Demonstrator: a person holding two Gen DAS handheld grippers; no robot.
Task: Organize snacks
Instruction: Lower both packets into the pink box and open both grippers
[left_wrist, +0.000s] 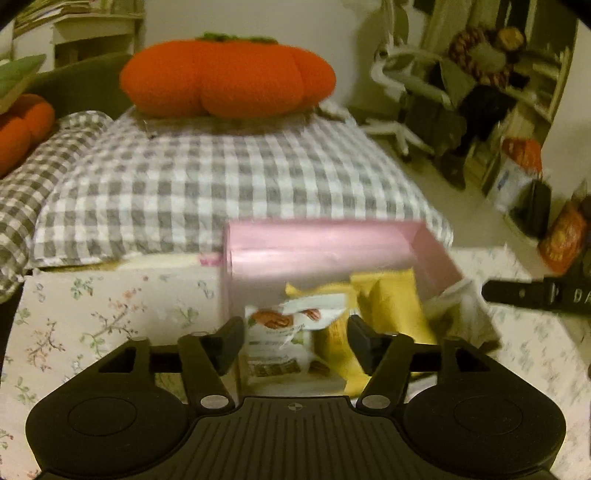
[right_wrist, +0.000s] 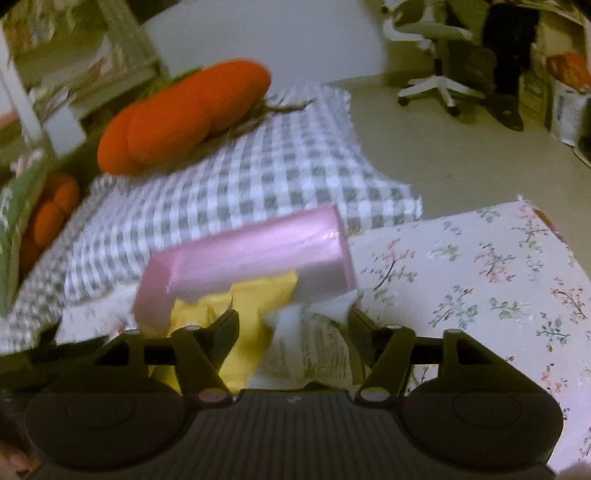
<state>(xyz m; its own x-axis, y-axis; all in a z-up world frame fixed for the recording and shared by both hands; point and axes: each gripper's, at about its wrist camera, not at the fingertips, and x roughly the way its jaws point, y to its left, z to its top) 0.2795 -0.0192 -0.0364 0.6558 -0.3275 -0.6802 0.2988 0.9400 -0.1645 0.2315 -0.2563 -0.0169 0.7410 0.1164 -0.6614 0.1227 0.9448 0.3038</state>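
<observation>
The left claw is seen with its jaws spread. A white snack packet printed with nuts lies in the gap between them, but no pad is seen pressing on it. Just to the right of that packet, partly behind the right finger, yellow snack packets are found. Directly ahead of the claw a pink box stands open on the floral tabletop, its mouth turned toward the claw, with the yellow packets reaching into it. To the right of the claw, a black finger of the other tool enters from the frame edge.

The right claw is likewise seen spread. A white crumpled packet with printed text lies between the jaws, close against the right finger; contact cannot be confirmed because of blur. A yellow packet sits beside it toward the left finger. The pink box is ahead and slightly left of this claw, tilted in this view. The floral tabletop extends to the claw's right.

Beyond the box in both views, a grey checked quilt carrying an orange pumpkin cushion is noted. A white office chair stands on the floor far ahead to the right.
</observation>
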